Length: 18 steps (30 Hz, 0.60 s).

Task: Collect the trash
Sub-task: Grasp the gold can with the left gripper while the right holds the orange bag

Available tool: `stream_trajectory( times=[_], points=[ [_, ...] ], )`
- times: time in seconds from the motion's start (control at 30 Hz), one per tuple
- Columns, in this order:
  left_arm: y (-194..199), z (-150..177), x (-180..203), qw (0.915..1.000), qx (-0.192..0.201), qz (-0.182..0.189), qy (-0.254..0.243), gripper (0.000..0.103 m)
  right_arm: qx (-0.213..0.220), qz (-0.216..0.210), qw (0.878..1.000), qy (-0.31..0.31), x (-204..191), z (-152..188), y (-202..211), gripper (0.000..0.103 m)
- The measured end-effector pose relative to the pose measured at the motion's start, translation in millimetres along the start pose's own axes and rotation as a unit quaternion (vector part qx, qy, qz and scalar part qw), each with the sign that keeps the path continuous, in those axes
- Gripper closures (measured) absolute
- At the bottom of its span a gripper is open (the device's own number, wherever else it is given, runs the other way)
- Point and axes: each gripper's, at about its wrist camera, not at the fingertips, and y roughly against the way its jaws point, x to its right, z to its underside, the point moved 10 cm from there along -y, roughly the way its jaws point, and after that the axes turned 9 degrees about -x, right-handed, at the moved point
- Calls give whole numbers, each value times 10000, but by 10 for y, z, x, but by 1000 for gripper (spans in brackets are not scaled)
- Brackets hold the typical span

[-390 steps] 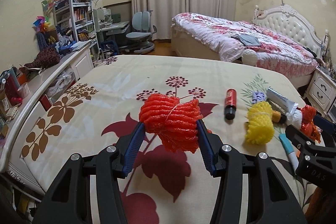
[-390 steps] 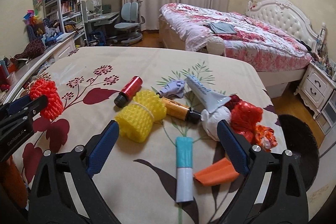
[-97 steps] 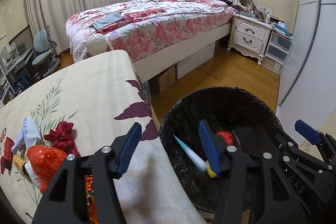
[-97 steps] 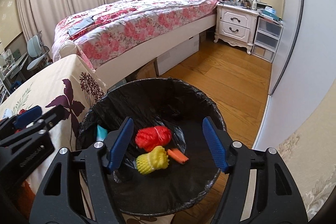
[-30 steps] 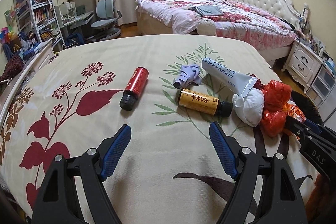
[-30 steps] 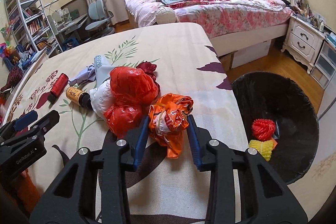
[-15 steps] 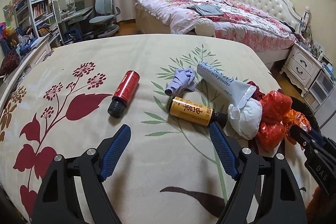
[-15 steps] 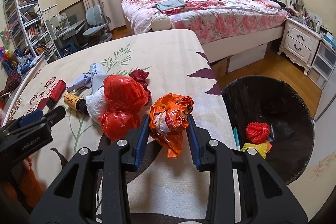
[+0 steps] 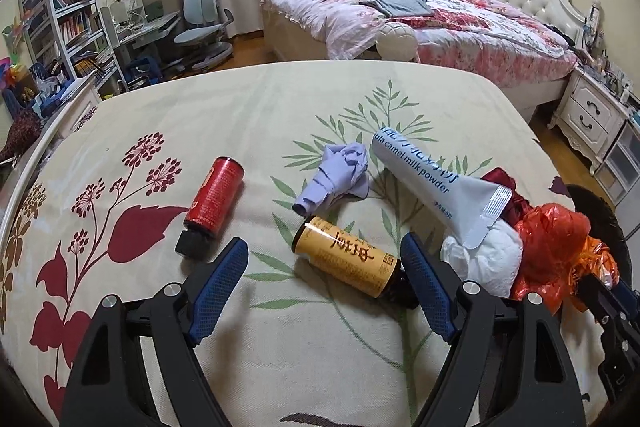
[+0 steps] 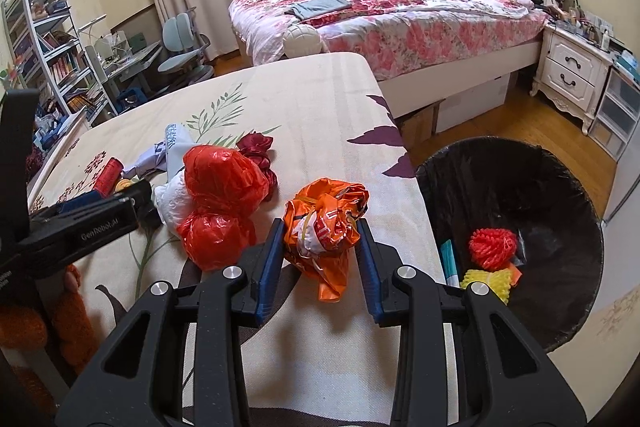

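My left gripper (image 9: 324,259) is open, its jaws on either side of a yellow bottle (image 9: 347,255) lying on the floral table cover (image 9: 248,107). A red bottle (image 9: 213,201), a crumpled purple cloth (image 9: 336,179), a pale blue tube (image 9: 432,183), a white wad (image 9: 490,261) and red bags (image 9: 554,239) lie around it. My right gripper (image 10: 320,243) is shut on a crumpled orange bag (image 10: 325,223) near the table's right edge. The black-lined bin (image 10: 560,211) stands on the floor to the right and holds red and yellow foam nets (image 10: 493,245).
A bed with a floral quilt (image 10: 400,7) stands behind the table. White nightstands (image 10: 572,75) stand at the right. Shelves, a desk and a blue chair (image 9: 200,23) are at the back left. Wooden floor (image 10: 516,123) lies between bed and bin.
My left gripper has moved forward, so its jaws now flank the yellow bottle. My right gripper stays shut on the orange bag and has lifted it slightly.
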Motion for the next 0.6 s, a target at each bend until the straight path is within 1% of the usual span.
stream_trajectory(
  times=[0.13,0.3,0.37,0.43,0.47,0.5,0.57,0.6],
  points=[
    [-12,104,-100,9999,-150,58,40,24,-6,-40,10000,9,-8,17,3,69],
    [7,159,-175,9998,-181,82,52,25,-45,-65,10000,16,-18,38,-18,69],
    [18,168,-166,9998,-174,137,-7,28,-62,-60,10000,25,-21,54,-24,69],
    [21,192,-146,9996,-193,173,-100,41,-62,-58,10000,25,-14,52,-24,69],
    [15,217,-134,9995,-222,193,-137,45,-59,-61,10000,23,-15,53,-25,69],
    [6,235,-125,9993,-251,219,-154,53,-57,-62,10000,21,-15,56,-27,69],
    [27,252,-125,9994,-204,225,-183,61,-62,-63,10000,27,-16,56,-27,69],
    [35,250,-117,9994,-192,227,-202,68,-64,-61,10000,29,-16,55,-27,69]
  ],
)
